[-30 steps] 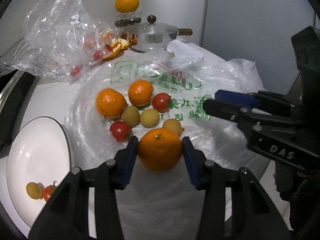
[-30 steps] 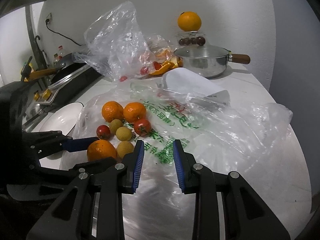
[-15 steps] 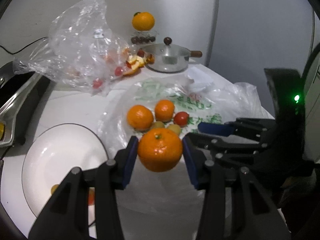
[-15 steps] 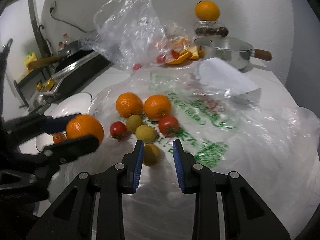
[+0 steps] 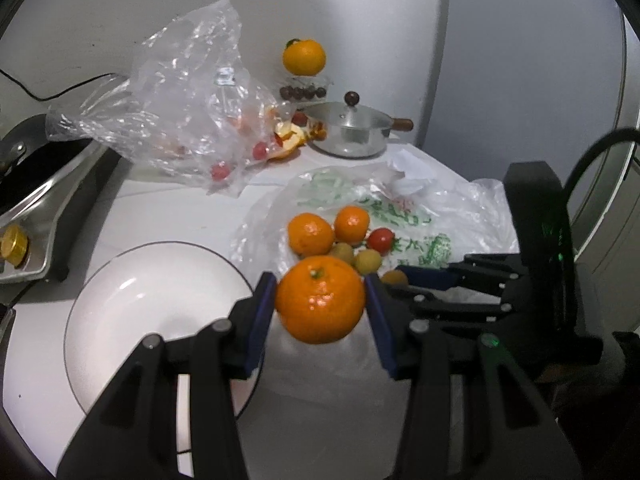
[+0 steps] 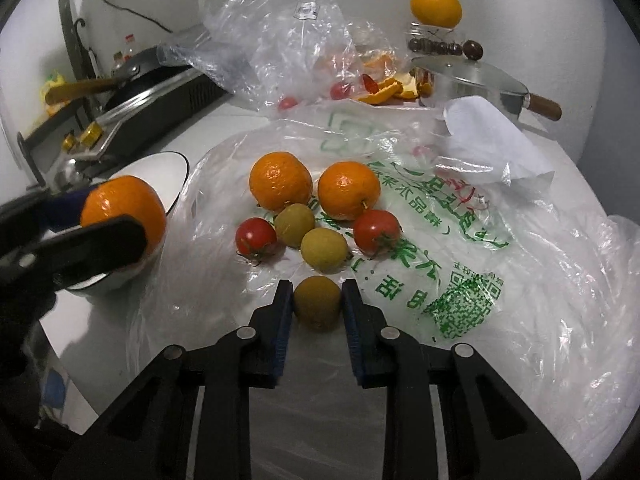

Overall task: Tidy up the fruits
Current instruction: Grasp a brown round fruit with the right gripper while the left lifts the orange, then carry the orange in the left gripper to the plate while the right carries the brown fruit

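Note:
My left gripper (image 5: pixel 320 300) is shut on an orange (image 5: pixel 320 299) and holds it in the air at the right rim of the white plate (image 5: pixel 132 300); the held orange also shows in the right wrist view (image 6: pixel 124 206). My right gripper (image 6: pixel 317 300) has its pads on either side of a small yellow-green fruit (image 6: pixel 318 302) lying on the flat plastic bag (image 6: pixel 460 240); I cannot tell whether they grip it. Two oranges (image 6: pixel 280 180) (image 6: pixel 348 190), two tomatoes (image 6: pixel 256 238) (image 6: pixel 376 230) and two more yellow-green fruits (image 6: pixel 294 224) lie on the bag beyond.
A crumpled clear bag (image 5: pixel 180 100) with tomatoes and orange peel lies at the back. A lidded steel pot (image 5: pixel 352 132) and a jar topped with an orange (image 5: pixel 304 58) stand behind. A stove with a pan (image 6: pixel 132 96) is at the left.
My left gripper has lifted the orange off the bag and carried it left toward the plate. My right gripper has moved forward and now brackets the small yellow-green fruit.

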`<state>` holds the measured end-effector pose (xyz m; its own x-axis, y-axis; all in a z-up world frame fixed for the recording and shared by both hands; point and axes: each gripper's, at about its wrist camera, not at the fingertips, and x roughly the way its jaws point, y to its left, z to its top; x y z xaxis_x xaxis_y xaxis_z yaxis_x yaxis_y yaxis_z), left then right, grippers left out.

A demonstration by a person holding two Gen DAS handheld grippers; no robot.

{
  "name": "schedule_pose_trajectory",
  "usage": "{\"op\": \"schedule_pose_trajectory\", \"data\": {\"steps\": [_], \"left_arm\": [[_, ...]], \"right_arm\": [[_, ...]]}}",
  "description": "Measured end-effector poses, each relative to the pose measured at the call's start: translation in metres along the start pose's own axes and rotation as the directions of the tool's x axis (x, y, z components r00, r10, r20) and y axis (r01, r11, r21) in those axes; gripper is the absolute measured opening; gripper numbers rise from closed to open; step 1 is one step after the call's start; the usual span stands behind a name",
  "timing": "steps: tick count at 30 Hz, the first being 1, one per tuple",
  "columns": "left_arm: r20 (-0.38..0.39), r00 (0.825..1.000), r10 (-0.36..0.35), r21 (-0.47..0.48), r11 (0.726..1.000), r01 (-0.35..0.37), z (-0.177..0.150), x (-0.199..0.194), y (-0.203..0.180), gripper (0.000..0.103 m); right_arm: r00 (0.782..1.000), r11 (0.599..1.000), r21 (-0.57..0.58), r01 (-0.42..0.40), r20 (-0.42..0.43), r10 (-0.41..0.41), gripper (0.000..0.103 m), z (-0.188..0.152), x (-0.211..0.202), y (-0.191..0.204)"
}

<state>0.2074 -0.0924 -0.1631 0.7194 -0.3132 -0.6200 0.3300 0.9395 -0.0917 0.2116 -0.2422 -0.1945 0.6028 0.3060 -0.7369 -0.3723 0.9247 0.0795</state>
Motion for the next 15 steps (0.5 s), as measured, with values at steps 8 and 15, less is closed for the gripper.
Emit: {"op": "schedule_pose_trajectory", "data": {"steps": [8,15], "left_arm": [[0.026,1.000,0.001,-0.009,1.000,-0.001,-0.005,-0.018,0.008,0.046],[0.059,0.998,-0.014,-0.026,1.000,0.016,-0.010,-0.036,0.015,0.046]], "right_arm": [[0.999,0.999,-0.016,0.029,0.041,-0.028,0.027,0.003,-0.019,0.011],[0.996,0.999,-0.030,0.039,0.076,-0.037,0.027,0.006,-0.037,0.026]]}}
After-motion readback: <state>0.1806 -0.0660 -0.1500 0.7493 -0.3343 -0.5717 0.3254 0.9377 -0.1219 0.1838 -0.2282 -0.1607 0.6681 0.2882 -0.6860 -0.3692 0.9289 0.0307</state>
